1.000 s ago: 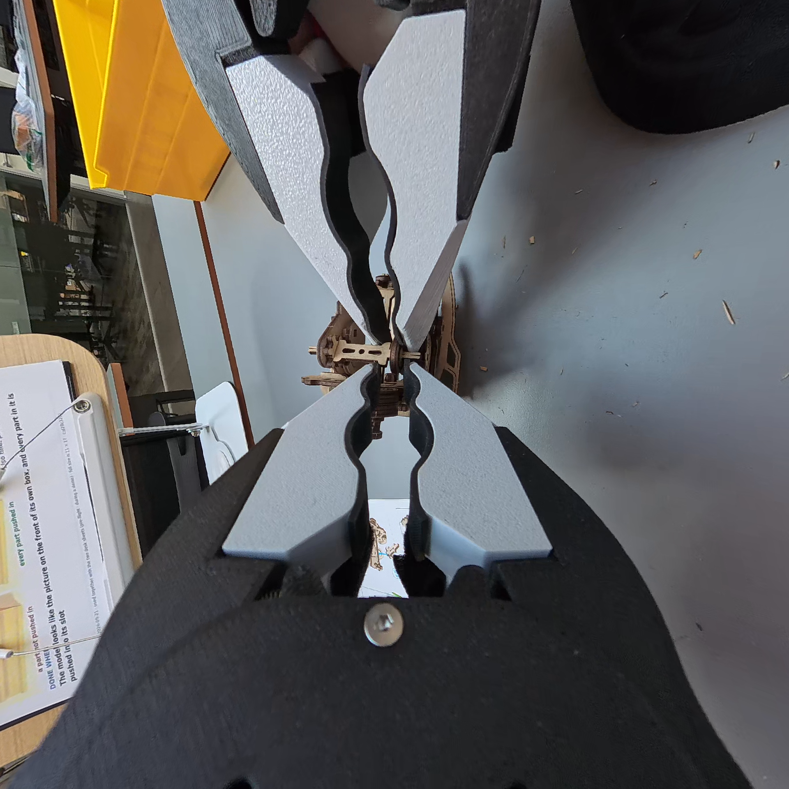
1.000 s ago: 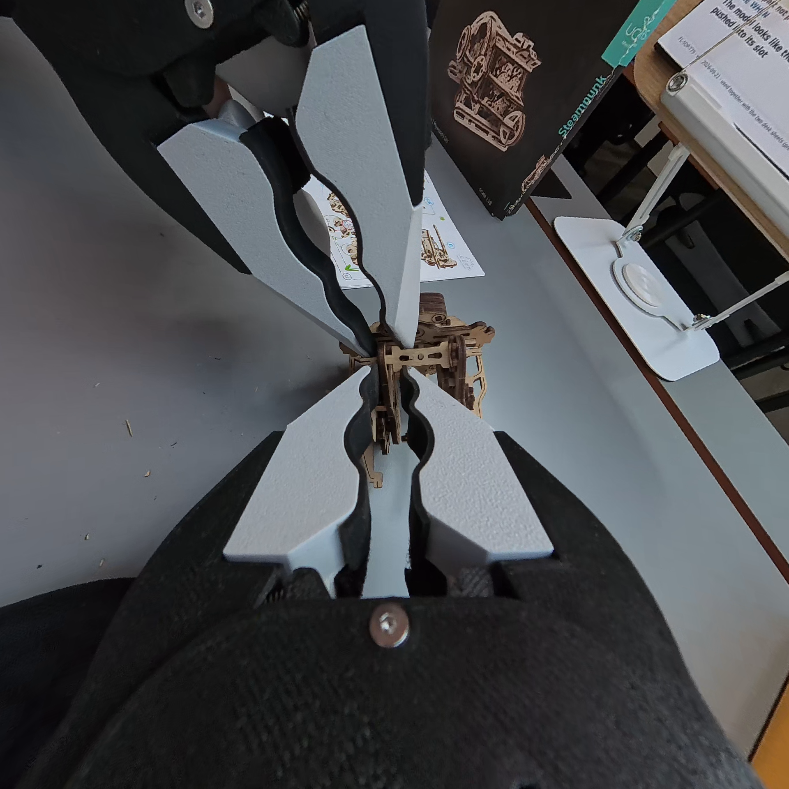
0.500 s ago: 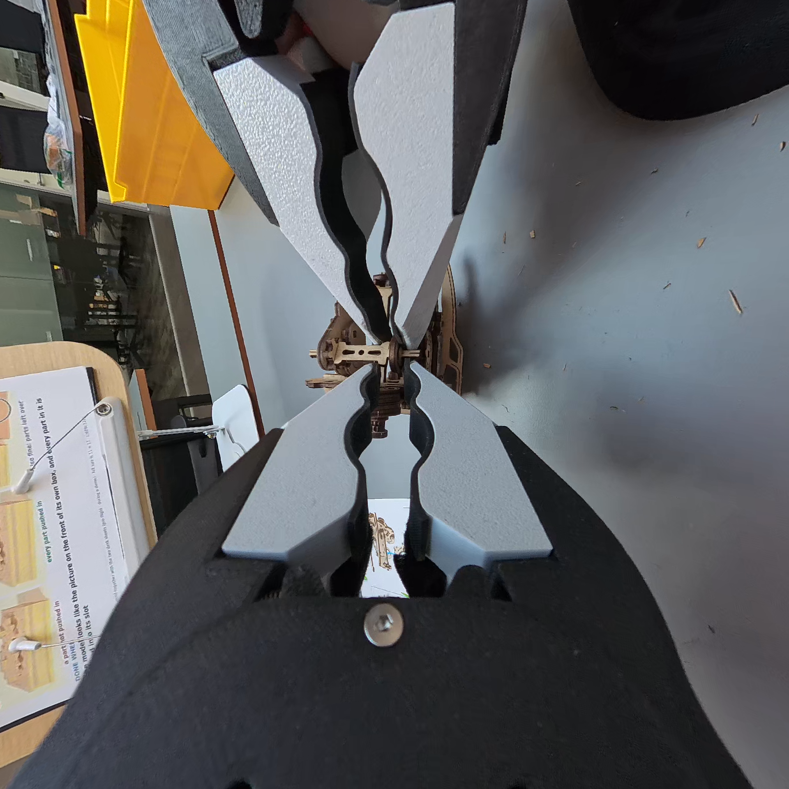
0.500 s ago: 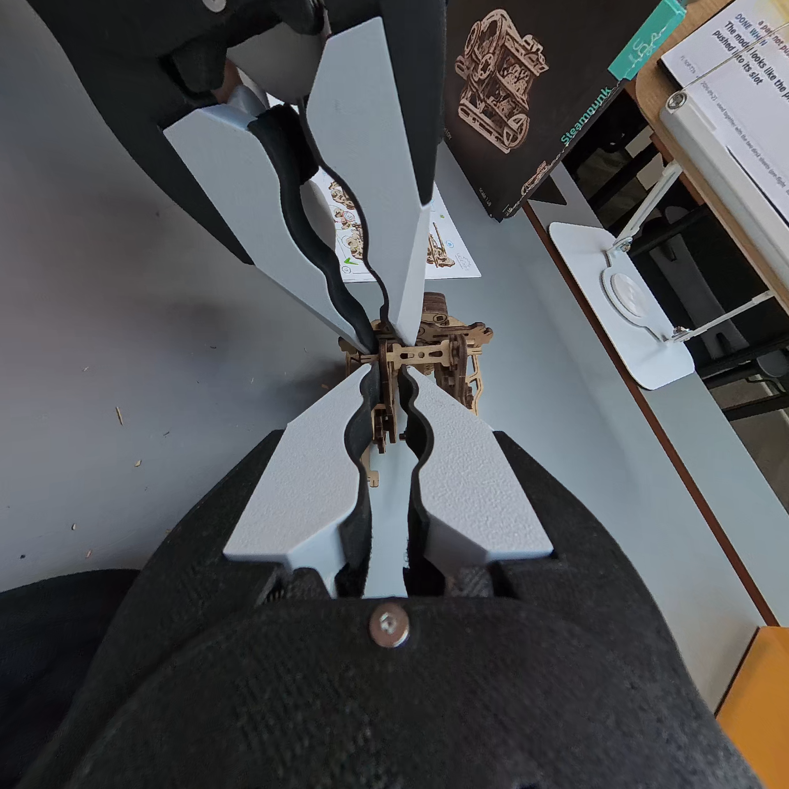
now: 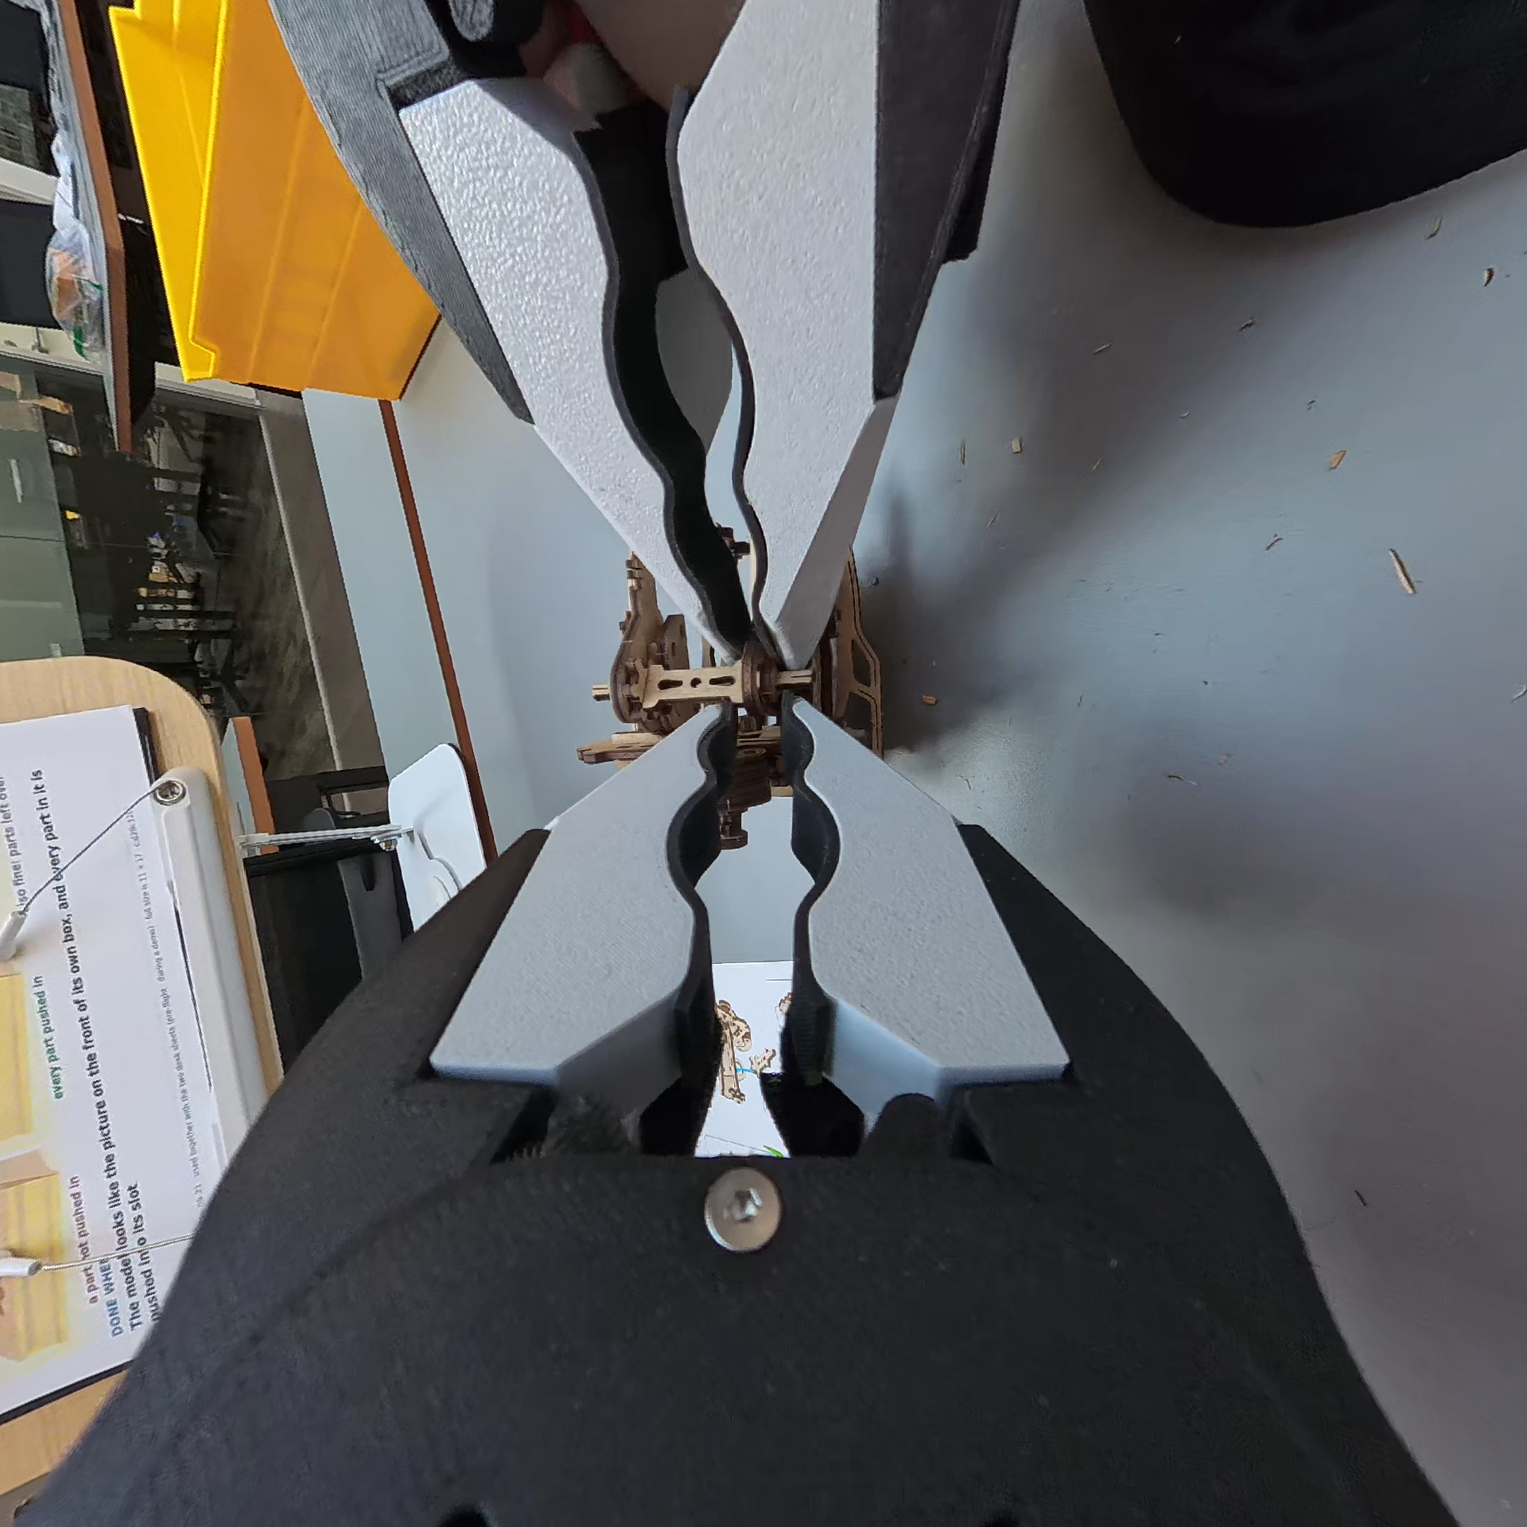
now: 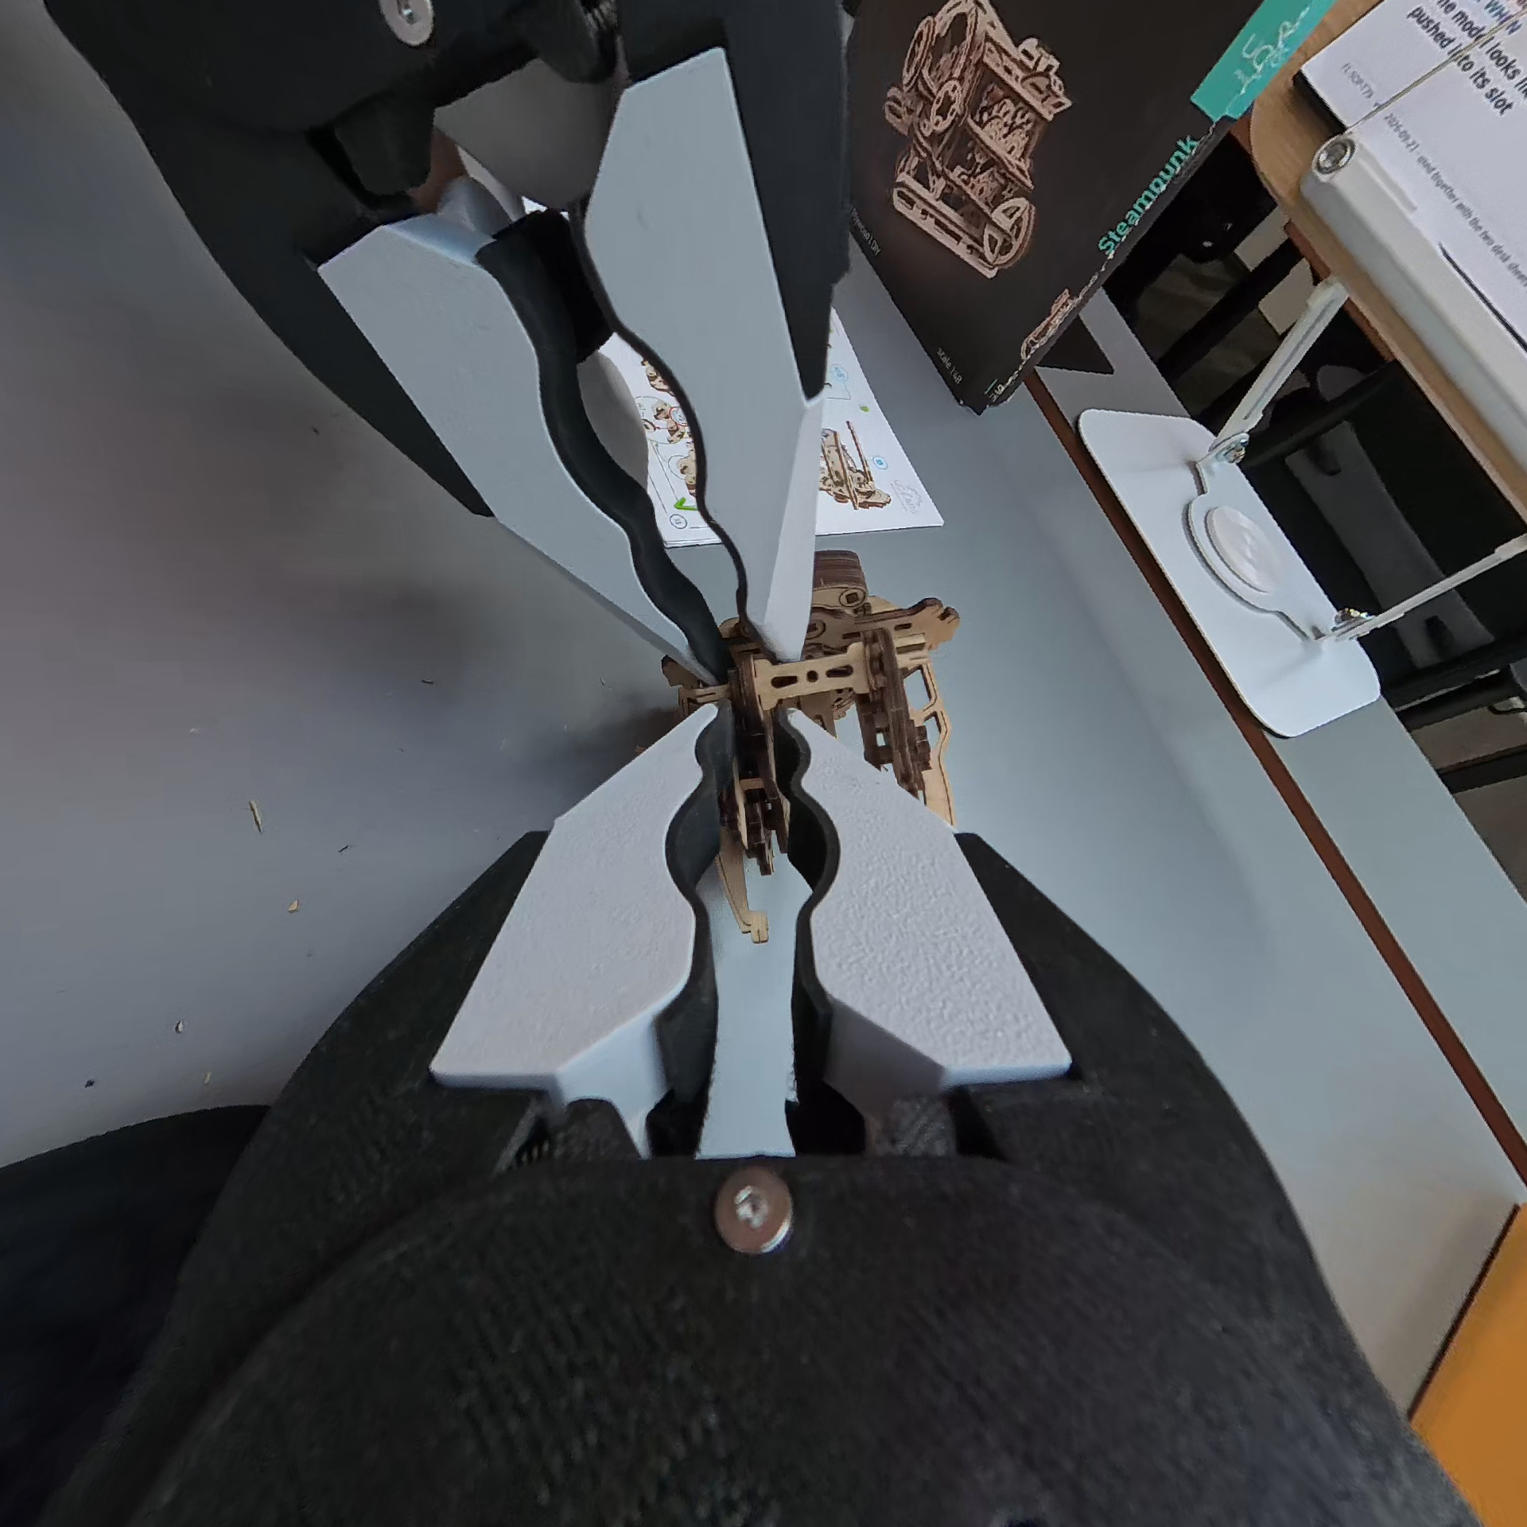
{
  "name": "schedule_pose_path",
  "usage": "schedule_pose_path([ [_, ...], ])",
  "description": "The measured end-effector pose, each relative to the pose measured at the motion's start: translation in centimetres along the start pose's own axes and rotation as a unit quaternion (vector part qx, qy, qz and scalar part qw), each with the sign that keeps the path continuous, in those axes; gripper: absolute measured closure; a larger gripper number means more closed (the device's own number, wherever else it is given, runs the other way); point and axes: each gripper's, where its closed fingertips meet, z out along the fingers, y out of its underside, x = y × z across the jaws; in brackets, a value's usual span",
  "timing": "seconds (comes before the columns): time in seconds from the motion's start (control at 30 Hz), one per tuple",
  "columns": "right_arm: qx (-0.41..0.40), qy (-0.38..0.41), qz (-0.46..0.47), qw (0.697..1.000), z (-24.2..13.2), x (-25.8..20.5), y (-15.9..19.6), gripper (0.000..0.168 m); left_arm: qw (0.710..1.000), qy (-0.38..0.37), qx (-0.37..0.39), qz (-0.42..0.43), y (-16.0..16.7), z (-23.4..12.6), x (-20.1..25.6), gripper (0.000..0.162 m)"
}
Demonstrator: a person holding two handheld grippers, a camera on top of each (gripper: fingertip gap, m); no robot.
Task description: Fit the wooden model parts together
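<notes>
Left wrist view puts my left gripper (image 5: 756,711) nose to nose with the right gripper (image 5: 756,640), both sets of jaws closed on the same small disc-shaped hub of the wooden model (image 5: 744,686), which sits on the counter (image 5: 1198,744) right at the tips. In the right wrist view the right gripper (image 6: 752,719) pinches that hub from below while the left gripper (image 6: 735,636) bears on it from above; the slotted axle (image 6: 814,673) runs off to the right of my jaws toward the model's side frame.

To seat this well, I judge that I should squeeze straight along the axle, keep both tips square to the hub, and press slowly, since thin plywood may snap if twisted.

The model is pale laser-cut ply with dark scorched edges, lacy cut-outs and toothed wheels. The jaws have grainy grey faces with wavy black rubber linings. The counter is smooth matte grey, flecked with wood splinters (image 5: 1400,570). Beyond my jaws lie a printed instruction sheet (image 6: 859,471) and a dark glossy box (image 6: 991,165).
</notes>
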Motion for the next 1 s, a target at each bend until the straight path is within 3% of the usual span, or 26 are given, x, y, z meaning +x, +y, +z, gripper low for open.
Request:
schedule_pose_path([
  [0.3, -0.005, 0.012, -0.043, 0.999, 0.1, -0.2, 0.1, 0.162, 1.000, -0.007, -0.003, 0.012, -0.3, 0.1, 0.1, 0.153],
  [0.67, 0.015, 0.025, -0.010, 1.000, -0.4, 0.9, -0.2, 0.163, 0.999, -0.039, -0.015, 0.005, 0.0, -0.1, -1.1, 0.157],
  [1.0, 0.026, -0.014, 0.054, 0.998, -0.3, 0.8, 0.1, 0.167, 0.999, -0.025, -0.010, -0.027, 0.2, 0.2, -1.1, 0.156],
])
